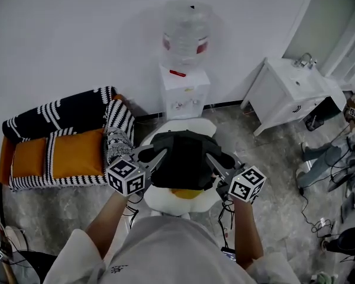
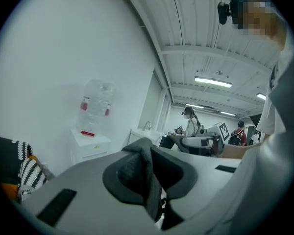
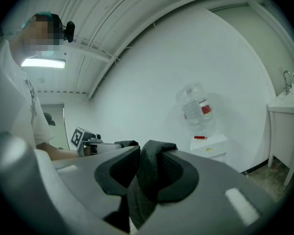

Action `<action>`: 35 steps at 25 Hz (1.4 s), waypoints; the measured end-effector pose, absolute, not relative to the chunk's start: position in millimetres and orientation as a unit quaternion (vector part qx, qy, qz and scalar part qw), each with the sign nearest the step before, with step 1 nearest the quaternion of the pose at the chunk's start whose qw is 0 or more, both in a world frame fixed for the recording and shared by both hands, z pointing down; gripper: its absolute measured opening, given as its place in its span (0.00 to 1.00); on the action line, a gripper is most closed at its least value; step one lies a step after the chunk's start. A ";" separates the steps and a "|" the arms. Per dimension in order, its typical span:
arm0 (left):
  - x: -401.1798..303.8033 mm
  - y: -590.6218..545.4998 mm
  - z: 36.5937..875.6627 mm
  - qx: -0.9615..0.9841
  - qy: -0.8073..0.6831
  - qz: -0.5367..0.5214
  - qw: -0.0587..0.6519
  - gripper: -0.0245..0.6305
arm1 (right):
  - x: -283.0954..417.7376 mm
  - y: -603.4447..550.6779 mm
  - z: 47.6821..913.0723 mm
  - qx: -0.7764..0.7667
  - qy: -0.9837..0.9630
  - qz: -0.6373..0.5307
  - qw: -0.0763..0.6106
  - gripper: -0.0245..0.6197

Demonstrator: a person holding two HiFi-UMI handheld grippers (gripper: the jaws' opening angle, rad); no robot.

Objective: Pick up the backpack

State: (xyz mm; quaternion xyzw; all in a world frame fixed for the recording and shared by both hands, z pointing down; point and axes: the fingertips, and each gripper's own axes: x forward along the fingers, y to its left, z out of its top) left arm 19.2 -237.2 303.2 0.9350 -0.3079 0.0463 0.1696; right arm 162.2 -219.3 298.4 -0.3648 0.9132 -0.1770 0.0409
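A black backpack (image 1: 184, 157) is held at frame centre over a white seat (image 1: 160, 201), below the water dispenser (image 1: 184, 90). A strap (image 2: 148, 180) is pinched between the left gripper (image 1: 158, 157) fingers. A second strap (image 3: 146, 180) is pinched between the right gripper (image 1: 215, 160) fingers.

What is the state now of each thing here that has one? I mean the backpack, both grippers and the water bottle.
backpack: pinched by its fabric on both sides, over the white stool.
left gripper: shut on backpack fabric.
right gripper: shut on backpack fabric.
water bottle: standing on the dispenser.
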 end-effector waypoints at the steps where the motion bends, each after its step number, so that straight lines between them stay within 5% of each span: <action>1: 19.5 -238.8 297.2 0.936 -0.308 0.043 0.164 0.09 | 162.6 -220.9 292.8 -0.365 0.914 -0.173 0.045 0.19; 23: 26.8 -249.7 173.5 0.952 -0.302 0.000 0.044 0.09 | 170.8 -225.8 170.1 -0.358 0.925 -0.069 0.104 0.15; 35: 28.4 -281.6 199.1 0.953 -0.294 -0.013 0.067 0.09 | 173.9 -256.7 194.8 -0.366 0.923 -0.067 0.095 0.15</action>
